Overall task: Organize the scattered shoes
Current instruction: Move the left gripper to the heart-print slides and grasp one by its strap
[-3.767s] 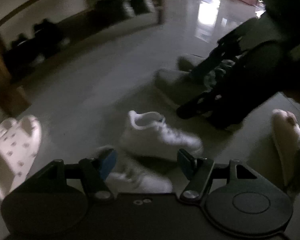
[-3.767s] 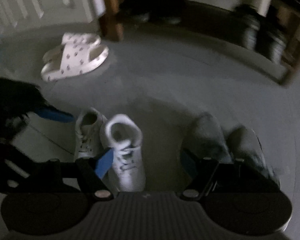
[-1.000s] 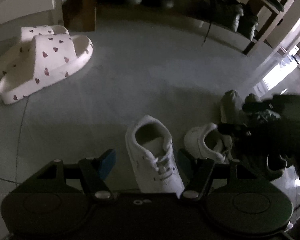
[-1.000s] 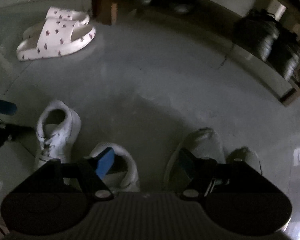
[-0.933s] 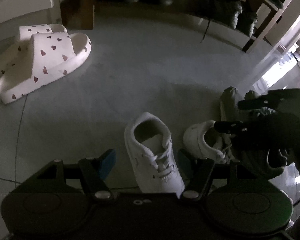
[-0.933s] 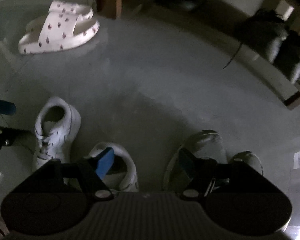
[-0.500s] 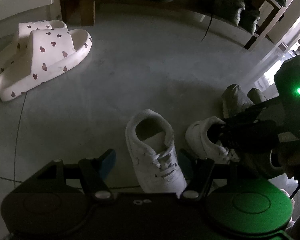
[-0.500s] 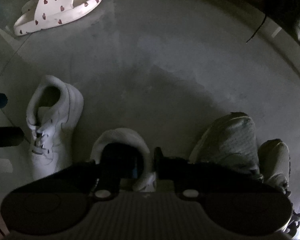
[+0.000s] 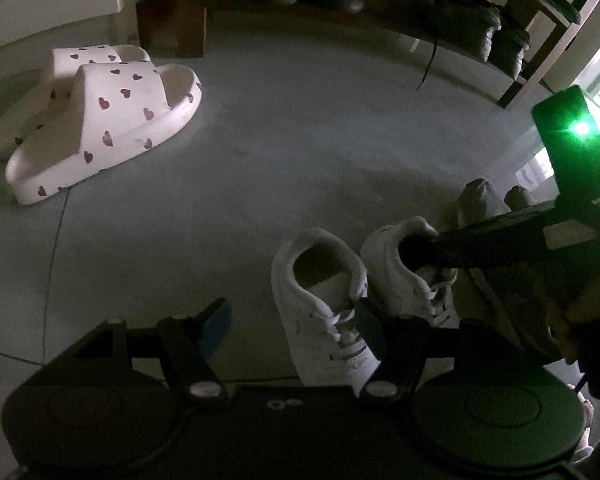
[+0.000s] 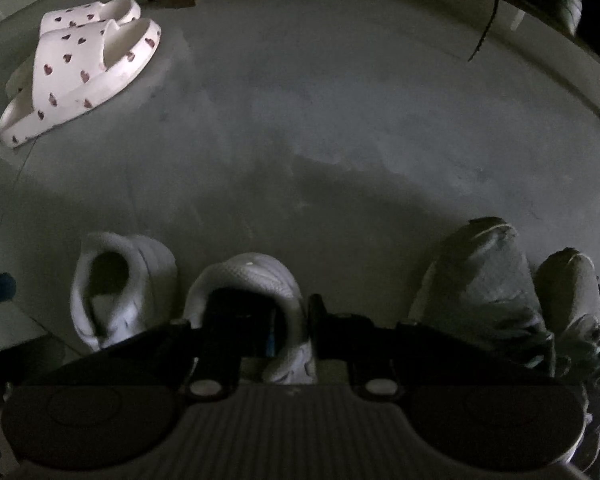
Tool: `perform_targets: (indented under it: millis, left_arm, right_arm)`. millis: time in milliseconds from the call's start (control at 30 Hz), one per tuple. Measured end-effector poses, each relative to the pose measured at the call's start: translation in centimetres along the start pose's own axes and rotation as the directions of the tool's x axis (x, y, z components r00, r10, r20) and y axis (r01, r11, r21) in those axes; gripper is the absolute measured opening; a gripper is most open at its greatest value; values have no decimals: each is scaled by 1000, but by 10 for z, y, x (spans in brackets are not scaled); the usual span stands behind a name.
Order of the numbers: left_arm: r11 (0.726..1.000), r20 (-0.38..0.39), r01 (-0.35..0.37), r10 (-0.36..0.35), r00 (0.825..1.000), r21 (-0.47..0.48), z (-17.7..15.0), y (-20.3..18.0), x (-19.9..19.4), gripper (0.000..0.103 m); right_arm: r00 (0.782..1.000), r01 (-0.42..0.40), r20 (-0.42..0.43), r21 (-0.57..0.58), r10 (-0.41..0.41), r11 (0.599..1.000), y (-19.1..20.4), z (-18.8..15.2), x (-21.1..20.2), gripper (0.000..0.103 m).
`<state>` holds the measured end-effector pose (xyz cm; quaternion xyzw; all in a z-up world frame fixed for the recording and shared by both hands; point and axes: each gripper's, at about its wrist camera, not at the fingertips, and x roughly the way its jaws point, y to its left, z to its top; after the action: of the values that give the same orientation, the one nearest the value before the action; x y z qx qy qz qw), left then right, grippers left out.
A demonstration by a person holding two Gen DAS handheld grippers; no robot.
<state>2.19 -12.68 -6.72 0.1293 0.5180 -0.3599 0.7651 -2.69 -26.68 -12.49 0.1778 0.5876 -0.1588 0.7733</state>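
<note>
Gripping the collar of one white lace-up sneaker (image 10: pixel 256 280), the right gripper (image 10: pixel 290 320) has its fingers clamped there; its mate (image 9: pixel 320 300) stands just beside. Left gripper (image 9: pixel 290 320) fingers apart. Judged next: lift without dragging laces.

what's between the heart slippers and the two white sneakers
Only bare grey floor lies between the heart slippers and the white sneakers; the right wrist view shows the whole stretch with nothing on it.

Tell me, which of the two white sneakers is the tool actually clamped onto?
The right gripper grips the white sneaker nearer the grey shoes, its jaws pinching that sneaker's heel collar. The other white sneaker stands free between the left gripper's open jaws.
</note>
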Motion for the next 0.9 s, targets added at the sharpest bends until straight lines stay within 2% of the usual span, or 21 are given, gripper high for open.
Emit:
perform_targets:
  millis: [133, 167, 200, 233, 267, 300, 367, 433, 467, 533, 600, 667, 700, 767, 867, 900]
  left_arm:
    - [1000, 0, -7, 7, 1000, -7, 0, 1, -1, 68]
    - [1000, 1, -8, 8, 1000, -8, -1, 2, -1, 68]
    - [1000, 1, -10, 10, 1000, -10, -1, 2, -1, 68]
    - [1000, 2, -12, 12, 1000, -11, -1, 2, -2, 68]
    - [1000, 5, -15, 15, 1000, -13, 0, 3, -2, 68]
    - [1000, 7, -17, 17, 1000, -15, 0, 3, -3, 68]
    - [999, 19, -25, 26, 999, -29, 2, 6, -5, 68]
    - [998, 33, -33, 35, 999, -44, 7, 12, -7, 68]
    - [998, 45, -40, 43, 998, -49, 9, 15, -8, 68]
    - [996, 97, -68, 73, 993, -52, 17, 23, -12, 68]
    - [995, 152, -91, 97, 984, -49, 24, 31, -16, 68]
    - [990, 223, -135, 142, 964, -46, 34, 46, -20, 68]
    - [986, 240, -156, 164, 957, -54, 38, 53, -20, 68]
    - [984, 265, -167, 179, 947, -67, 48, 65, -19, 68]
    - [980, 278, -172, 193, 941, -100, 65, 80, -10, 68]
    - [976, 274, -184, 209, 939, -113, 71, 85, -5, 68]
  right_arm:
    - [1000, 20, 6, -35, -20, 999, 9, -1, 2, 22]
    - [999, 37, 6, -61, -36, 997, 12, -2, 2, 31]
    - [998, 62, 17, -94, -60, 994, 16, -3, -1, 54]
    - [997, 75, 36, -109, -71, 991, 18, -4, -6, 66]
    - [995, 88, 56, -124, -81, 988, 19, -6, -11, 75]
    - [989, 107, 121, -149, -89, 983, 22, -11, -24, 75]
    - [967, 127, 241, -183, -81, 975, 26, -20, -48, 77]
    - [936, 127, 347, -201, -50, 971, 28, -30, -71, 83]
    - [930, 111, 368, -206, -28, 972, 28, -32, -76, 85]
    - [889, 4, 445, -246, 109, 969, 28, -41, -97, 85]
    - [845, -74, 492, -276, 208, 958, 29, -47, -109, 89]
    - [828, -123, 497, -292, 261, 948, 34, -48, -114, 90]
    - [820, -147, 497, -294, 283, 944, 35, -48, -115, 90]
    - [792, -193, 517, -291, 323, 937, 39, -50, -116, 90]
    - [745, -217, 581, -253, 327, 943, 44, -53, -117, 90]
    - [736, -220, 595, -239, 322, 946, 47, -53, -116, 91]
